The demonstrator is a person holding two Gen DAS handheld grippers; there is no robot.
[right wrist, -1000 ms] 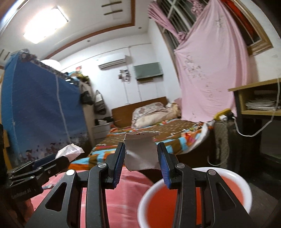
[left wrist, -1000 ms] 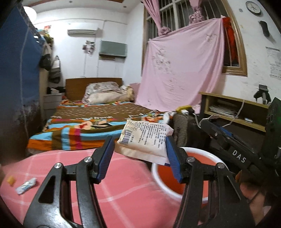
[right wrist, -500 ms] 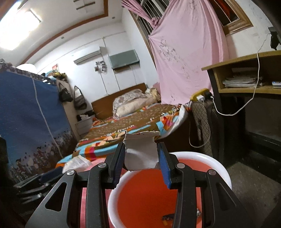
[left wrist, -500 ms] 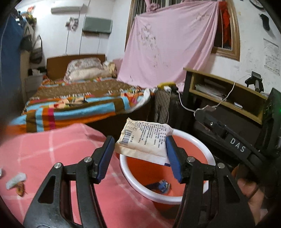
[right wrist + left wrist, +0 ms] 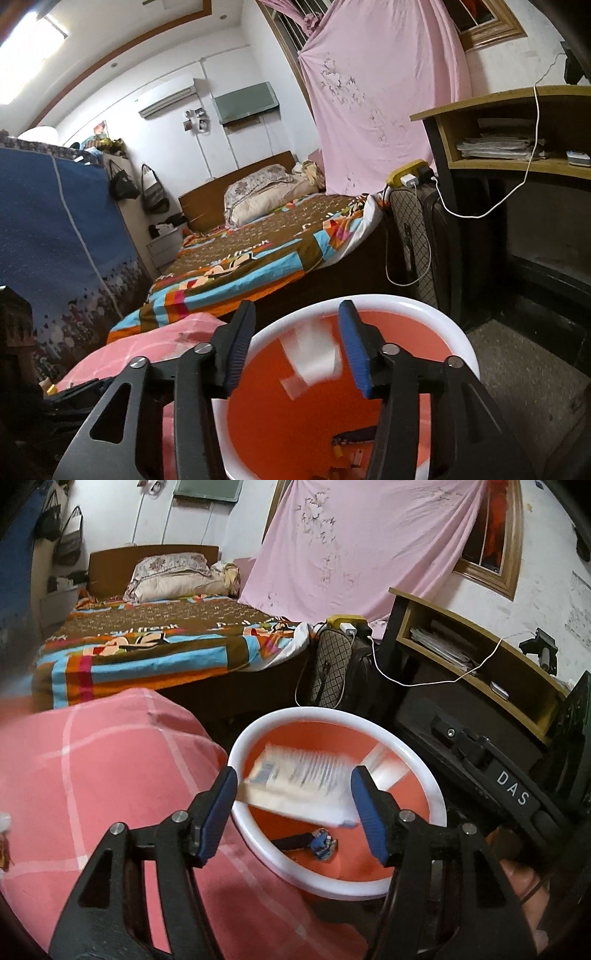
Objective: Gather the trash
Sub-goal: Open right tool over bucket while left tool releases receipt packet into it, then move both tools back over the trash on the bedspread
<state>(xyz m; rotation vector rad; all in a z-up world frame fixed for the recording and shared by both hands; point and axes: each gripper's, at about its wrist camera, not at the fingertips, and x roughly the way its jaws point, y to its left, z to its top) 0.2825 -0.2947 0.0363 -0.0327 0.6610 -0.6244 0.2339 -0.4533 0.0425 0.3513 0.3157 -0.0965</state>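
My left claw [image 5: 293,799] hangs over the orange bin [image 5: 421,775] with the white rim, and its jaws have just been opening: the blue pads stand apart, and the printed white packet [image 5: 299,786] between them is blurred, clear of the left pad and, as far as I can tell, of the right pad too, so I no longer clamp it. It sits above the bin's mouth, inside the ring of the rim. At the bottom of the bin lies a small blue wrapper [image 5: 323,843]. My right claw [image 5: 297,338] is over the same bin [image 5: 458,336] from the other side, and its jaws have also just been opening; the pads are apart, and the torn white scrap [image 5: 312,360] between them is blurred and touches neither pad, low against the orange inside. In my left view the black body of my right claw [image 5: 491,775], lettered DAS, reaches in from the right just past the rim. The bin stands just beside the pink checked cloth [image 5: 92,760] on my left. Behind it are a bed [image 5: 155,642] with a striped cover, a quilted bag [image 5: 332,668] and a wooden shelf [image 5: 476,653] with papers.
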